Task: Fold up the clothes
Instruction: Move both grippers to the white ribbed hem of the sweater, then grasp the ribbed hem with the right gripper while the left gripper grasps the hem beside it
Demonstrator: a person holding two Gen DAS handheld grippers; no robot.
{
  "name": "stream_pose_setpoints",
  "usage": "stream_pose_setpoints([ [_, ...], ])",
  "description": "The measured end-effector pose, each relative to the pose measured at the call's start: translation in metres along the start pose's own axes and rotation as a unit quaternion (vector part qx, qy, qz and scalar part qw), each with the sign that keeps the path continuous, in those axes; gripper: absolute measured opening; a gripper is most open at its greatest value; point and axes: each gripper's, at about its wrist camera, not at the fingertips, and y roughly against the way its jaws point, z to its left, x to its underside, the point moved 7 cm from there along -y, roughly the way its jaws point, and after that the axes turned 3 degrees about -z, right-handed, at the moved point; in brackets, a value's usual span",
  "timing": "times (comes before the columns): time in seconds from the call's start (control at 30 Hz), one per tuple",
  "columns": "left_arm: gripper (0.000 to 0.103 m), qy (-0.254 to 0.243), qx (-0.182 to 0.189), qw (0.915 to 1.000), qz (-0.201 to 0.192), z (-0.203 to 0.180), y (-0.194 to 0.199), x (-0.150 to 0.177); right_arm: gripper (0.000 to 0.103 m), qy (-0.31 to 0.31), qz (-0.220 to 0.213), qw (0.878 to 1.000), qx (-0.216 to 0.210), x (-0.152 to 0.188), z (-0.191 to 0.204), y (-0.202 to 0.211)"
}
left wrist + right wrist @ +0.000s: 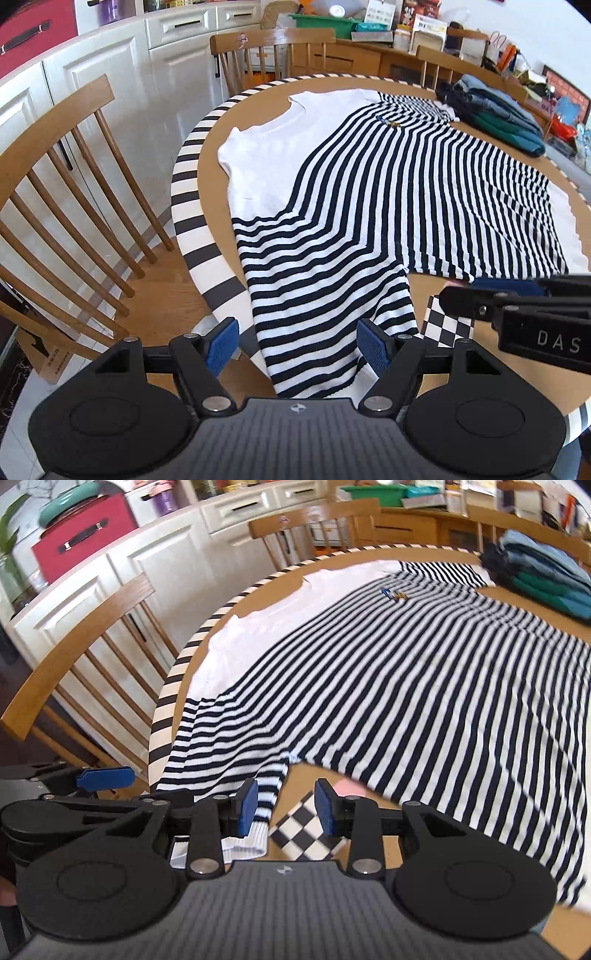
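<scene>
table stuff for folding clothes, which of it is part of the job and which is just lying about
Part of the job:
- black-and-white striped knit sweater, spread flat on the round wooden table
- left gripper, open over the sleeve
- right gripper, open near the cuff

Just lying about:
- stack of folded blue and teal clothes
- black-and-white checkered card
- wooden spindle-back chairs
- green plastic tray

Striped sweater (424, 672) — motion-blurred, hem cut off at right edge
</scene>
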Motion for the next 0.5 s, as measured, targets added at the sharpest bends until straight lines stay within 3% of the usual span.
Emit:
stream_pose_setpoints([
  [0.5,0.073,0.01,0.021,0.9997,0.009,0.004,0.004,0.024,0.036,-0.023,0.022,0.999,-0.006,0.023,0.003,0.0],
])
